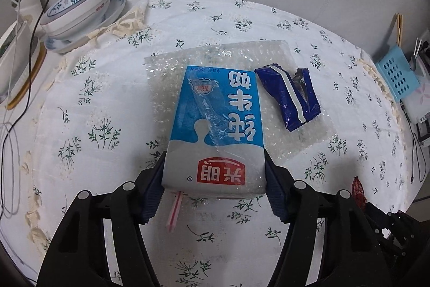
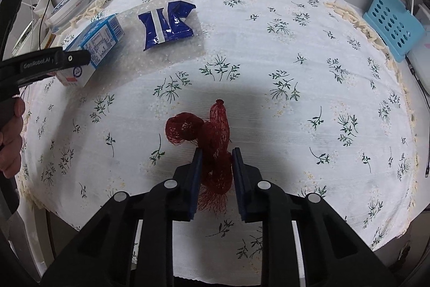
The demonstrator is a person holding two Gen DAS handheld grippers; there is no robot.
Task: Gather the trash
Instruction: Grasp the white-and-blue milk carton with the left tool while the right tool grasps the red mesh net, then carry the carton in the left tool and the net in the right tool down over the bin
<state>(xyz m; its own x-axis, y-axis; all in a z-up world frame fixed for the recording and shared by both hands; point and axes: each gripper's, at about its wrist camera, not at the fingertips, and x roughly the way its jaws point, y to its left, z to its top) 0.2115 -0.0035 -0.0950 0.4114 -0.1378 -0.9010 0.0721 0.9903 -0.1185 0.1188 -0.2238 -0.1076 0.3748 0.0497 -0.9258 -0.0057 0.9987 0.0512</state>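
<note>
Left wrist view: left gripper (image 1: 213,174) is clamping the milk carton (image 1: 215,131) across its near end, pads pressing both side faces, so it's closed onto the carton w/ no slack showing. Carton is sitting partly over the bubble wrap (image 1: 215,55) on the floral tablecloth (image 1: 94,98), w/ a pink straw (image 1: 174,211) poking out under its near edge. Blue wrapper (image 1: 289,96) is lying just beside the carton on the same wrap. Stacked bowls (image 1: 78,7) are sitting far back left; blue perforated holder (image 1: 396,74) at far right. Right wrist view: right gripper (image 2: 216,171) is straddling the red mesh netting (image 2: 212,141) w/ jaws narrowly parted; netting is touching the left pad, but I can't tell if the right pad is pressing, so grip is unclear. Netting is lying on the cloth near the front edge, well apart from carton (image 2: 94,45) and wrapper (image 2: 168,24). Judgement: pick-up step is underway on both sides; next calls for confirming the squeeze on the netting, then lifting both toward a bin, which isn't visible.
</note>
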